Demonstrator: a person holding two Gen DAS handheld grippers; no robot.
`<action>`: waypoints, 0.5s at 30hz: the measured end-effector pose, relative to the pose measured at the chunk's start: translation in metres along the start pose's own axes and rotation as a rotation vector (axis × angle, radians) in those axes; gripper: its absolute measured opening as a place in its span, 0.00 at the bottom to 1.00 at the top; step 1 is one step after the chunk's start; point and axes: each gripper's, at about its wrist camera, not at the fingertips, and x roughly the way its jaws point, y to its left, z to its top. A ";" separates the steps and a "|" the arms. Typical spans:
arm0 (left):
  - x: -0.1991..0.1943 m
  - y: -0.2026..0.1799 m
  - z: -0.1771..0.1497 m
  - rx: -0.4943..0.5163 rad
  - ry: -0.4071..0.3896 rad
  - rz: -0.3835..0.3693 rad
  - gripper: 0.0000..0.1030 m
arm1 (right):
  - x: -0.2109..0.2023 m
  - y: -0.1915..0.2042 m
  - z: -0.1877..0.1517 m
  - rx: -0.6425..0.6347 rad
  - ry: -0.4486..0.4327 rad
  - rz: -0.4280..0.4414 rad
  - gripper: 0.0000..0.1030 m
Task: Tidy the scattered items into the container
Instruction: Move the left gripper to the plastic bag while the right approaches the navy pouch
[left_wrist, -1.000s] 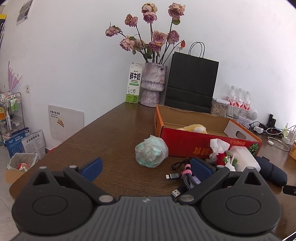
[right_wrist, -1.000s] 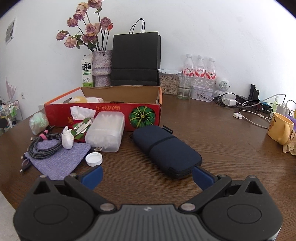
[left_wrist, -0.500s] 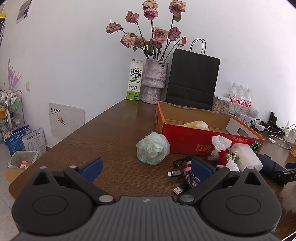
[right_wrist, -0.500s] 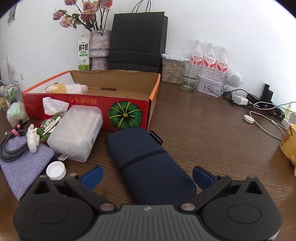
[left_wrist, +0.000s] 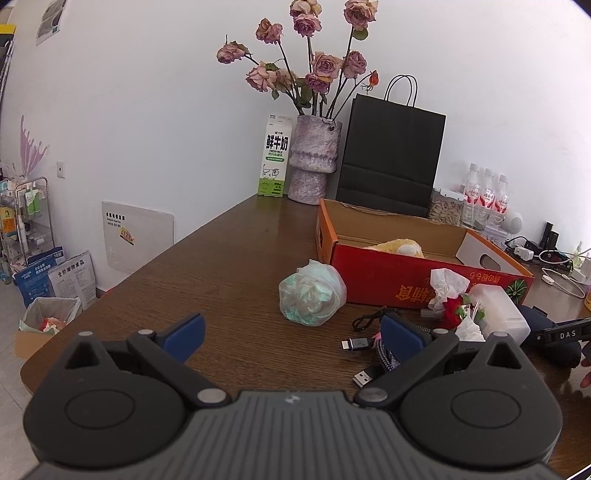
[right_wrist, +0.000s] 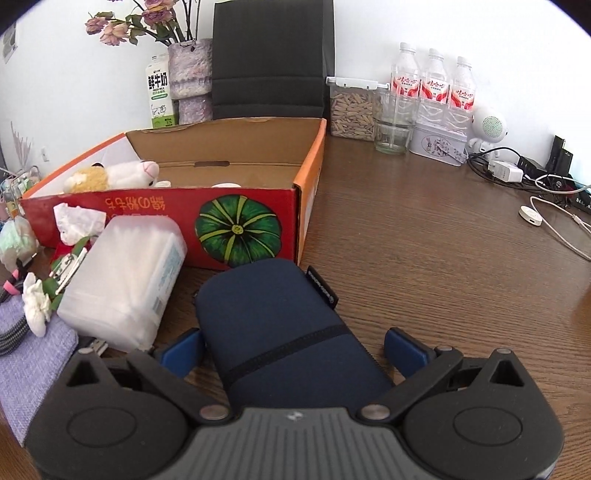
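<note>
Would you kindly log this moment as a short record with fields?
container: red box, open top, plush toy inside
right hand-held gripper: open, straddling navy pouch
left hand-held gripper: open, empty, above table
loose items: bagged wad, cables, tissue pack, grey cloth
pouch position: on table, outside box, at its front corner

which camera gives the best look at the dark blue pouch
The right wrist view. The dark blue pouch fills the centre there, lying on the table between the open right gripper's fingers. In the left wrist view only a sliver of it shows at the right edge, behind the plastic box.
</note>
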 end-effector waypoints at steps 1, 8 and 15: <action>0.001 0.000 0.000 0.000 0.004 -0.002 1.00 | 0.000 0.000 0.001 -0.001 -0.006 -0.001 1.00; 0.016 -0.003 0.002 -0.007 0.043 -0.021 1.00 | -0.005 0.004 -0.003 -0.010 -0.007 0.012 0.95; 0.022 0.000 0.002 -0.024 0.064 -0.019 1.00 | -0.023 0.014 -0.008 -0.012 -0.017 0.030 0.67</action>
